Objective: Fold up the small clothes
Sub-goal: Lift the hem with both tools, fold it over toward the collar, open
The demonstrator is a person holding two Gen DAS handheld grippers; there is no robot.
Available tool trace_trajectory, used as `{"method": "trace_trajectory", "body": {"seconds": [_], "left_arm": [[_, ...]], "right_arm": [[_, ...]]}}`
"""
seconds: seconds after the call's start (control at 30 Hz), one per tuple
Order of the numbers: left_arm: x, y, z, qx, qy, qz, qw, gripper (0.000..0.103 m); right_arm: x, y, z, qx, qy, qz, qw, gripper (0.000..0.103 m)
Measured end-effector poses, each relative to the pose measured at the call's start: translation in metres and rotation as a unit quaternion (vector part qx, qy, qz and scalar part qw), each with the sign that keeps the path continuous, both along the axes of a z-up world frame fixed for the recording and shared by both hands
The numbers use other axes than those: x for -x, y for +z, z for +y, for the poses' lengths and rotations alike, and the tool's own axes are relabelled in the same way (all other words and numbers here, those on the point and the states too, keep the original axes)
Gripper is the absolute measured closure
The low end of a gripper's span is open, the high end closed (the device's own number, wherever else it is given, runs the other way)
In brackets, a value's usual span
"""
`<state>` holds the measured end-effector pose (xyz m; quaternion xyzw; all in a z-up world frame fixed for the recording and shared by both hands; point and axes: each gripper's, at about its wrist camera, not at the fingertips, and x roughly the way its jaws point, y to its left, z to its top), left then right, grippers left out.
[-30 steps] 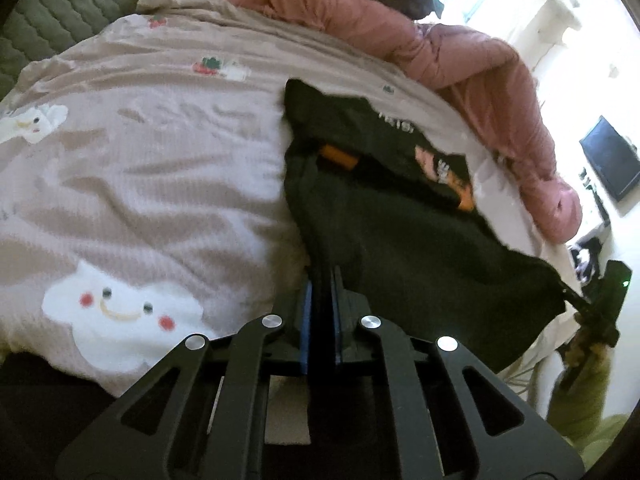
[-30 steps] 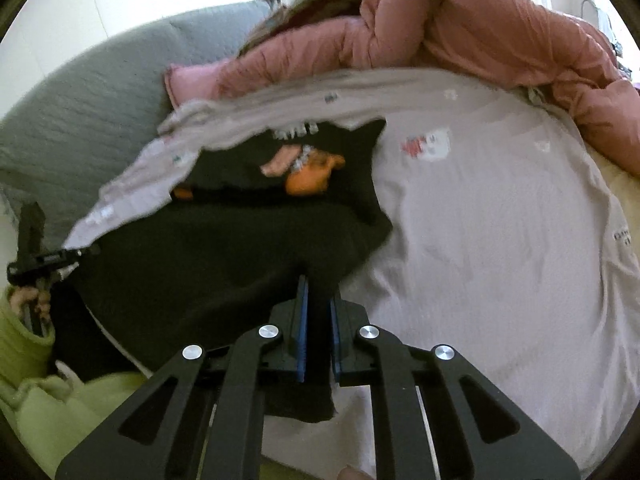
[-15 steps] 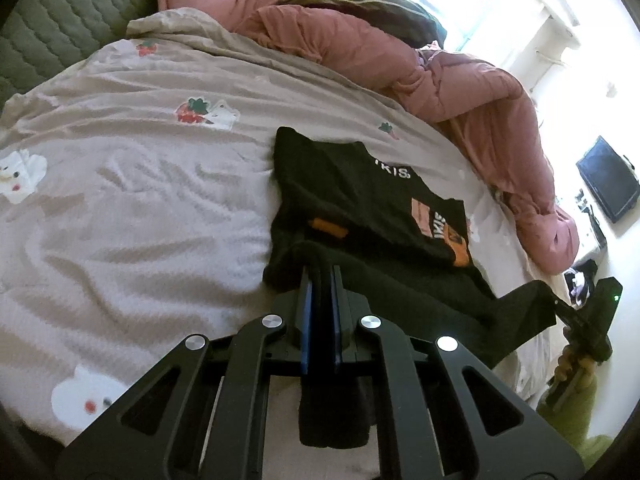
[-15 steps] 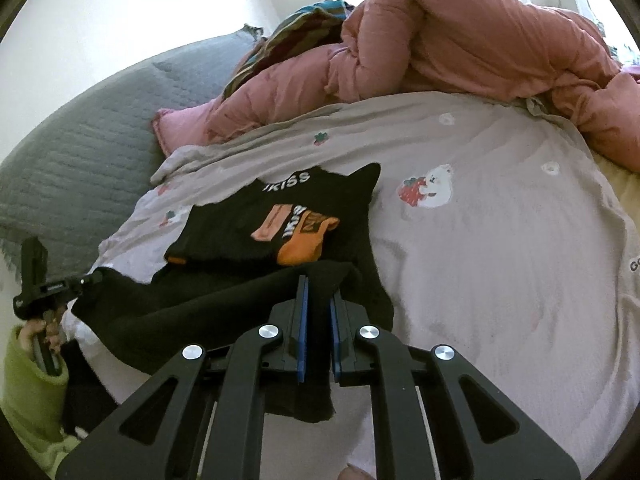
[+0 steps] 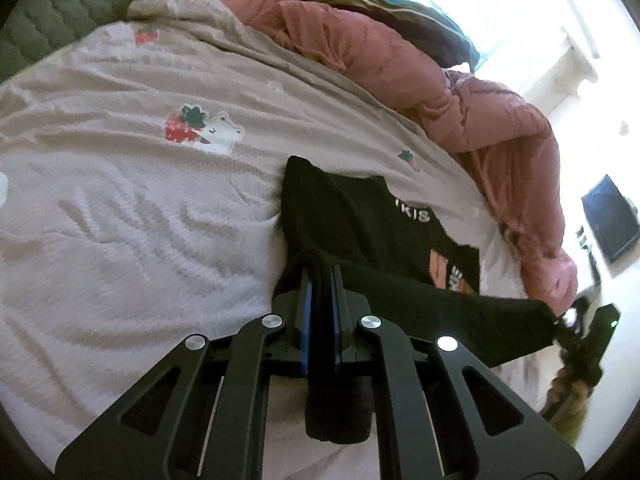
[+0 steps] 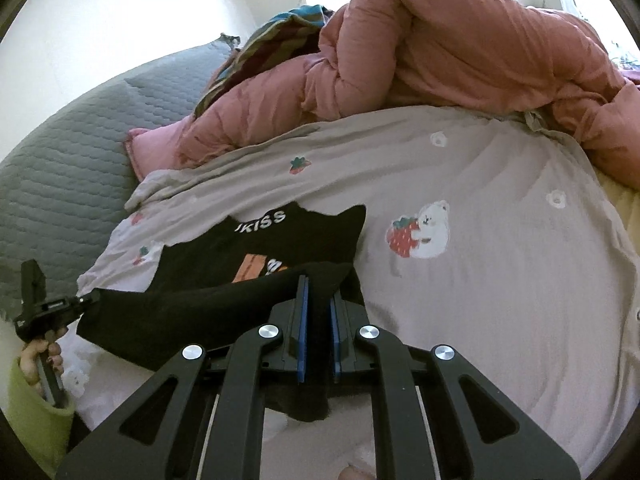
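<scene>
Both claws are gripping the near hem of the black shirt (image 5: 344, 216): the left gripper (image 5: 319, 280) is pinching its corner nearest the camera, and the right gripper (image 6: 317, 292) is doing the same at the other corner, with cloth bunching between the blue pads and hanging below each. The hem is stretching taut between them, lifted over the rest of the shirt, which is lying flat on the bedsheet (image 5: 132, 208) with its print showing.

The step in hand looks like a lengthwise fold of hem toward collar. Doing it well is asking for level hands, equal tension, and the hem laid square on the far edge before letting go; slack on one side would skew the crease.

Farther off, a pink duvet (image 6: 460, 48) is piling up beyond the shirt, well apart from it. A grey quilted headboard (image 6: 64, 152) is standing behind. Nothing is blocking the fold.
</scene>
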<state>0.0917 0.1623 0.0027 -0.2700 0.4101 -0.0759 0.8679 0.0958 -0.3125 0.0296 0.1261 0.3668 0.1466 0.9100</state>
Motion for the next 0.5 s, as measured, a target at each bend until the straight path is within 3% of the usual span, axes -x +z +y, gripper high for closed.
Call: {"method": "trace_trajectory", "body": {"seconds": [0.5], "left_arm": [[-0.064, -0.027, 0.019, 0.014, 0.023, 0.021, 0.9994, 0.101]], "right_arm": [[-0.085, -0.025, 0.016, 0.02, -0.031, 0.044, 0.998, 0.095]]}}
